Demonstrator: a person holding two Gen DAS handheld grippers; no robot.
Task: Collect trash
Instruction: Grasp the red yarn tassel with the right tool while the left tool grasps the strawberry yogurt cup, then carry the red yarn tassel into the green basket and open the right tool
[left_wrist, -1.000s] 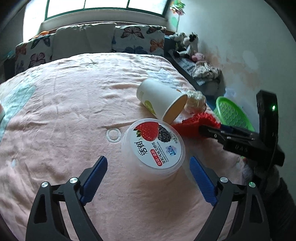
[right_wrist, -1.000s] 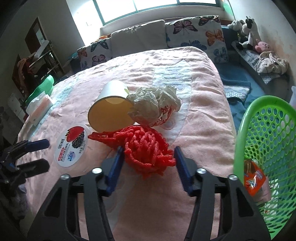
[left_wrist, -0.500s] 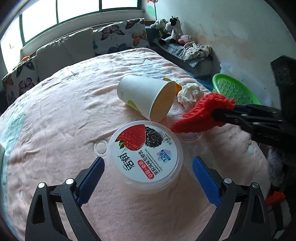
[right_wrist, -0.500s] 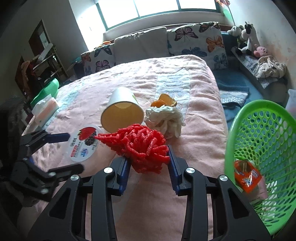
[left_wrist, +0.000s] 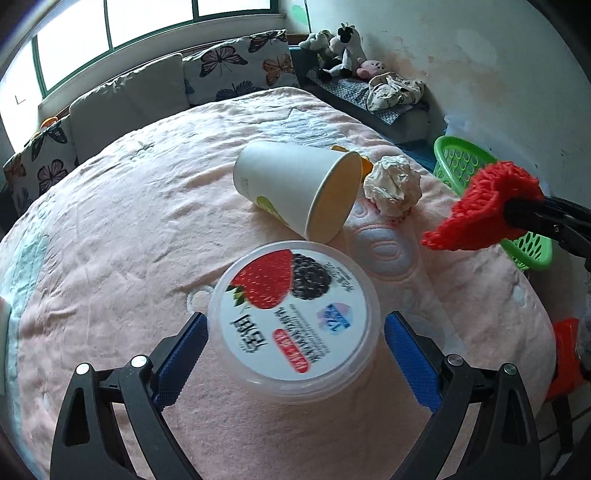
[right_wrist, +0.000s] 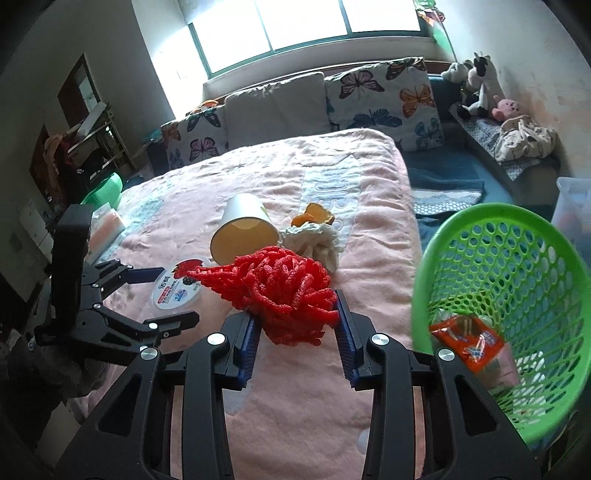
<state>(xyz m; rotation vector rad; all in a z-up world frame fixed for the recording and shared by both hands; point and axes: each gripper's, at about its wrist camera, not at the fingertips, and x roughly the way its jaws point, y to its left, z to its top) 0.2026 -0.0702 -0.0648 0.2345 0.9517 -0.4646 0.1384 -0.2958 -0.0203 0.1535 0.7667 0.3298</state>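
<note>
Round lidded tub on pink bedspread: lid printed with a strawberry and a blackberry, a blue-and-white patch and a red oval band; lettering blurred, not legible. Standing between the blue pads of left gripper, jaws spread wide; left pad close against or touching the tub wall, right pad just clear, no clamping seen. White paper cup lying on its side just beyond the tub, mouth toward the camera, interior yellowish and holding nothing visible; green mark on its lower wall, unreadable. Crumpled white paper ball just right of the cup mouth; orange scrap behind it. Red knitted bundle pinched between the blue pads of right gripper, lifted clear of the bedspread, one pointed end trailing toward the tub. Green perforated basket off the right edge of the bed, near the bundle; inside, an orange wrapper with white-and-blue print, text too small to read, lying on something pale. Bare stretch of bedspread in front of both grippers and across the far half up to the butterfly pillows.
</note>
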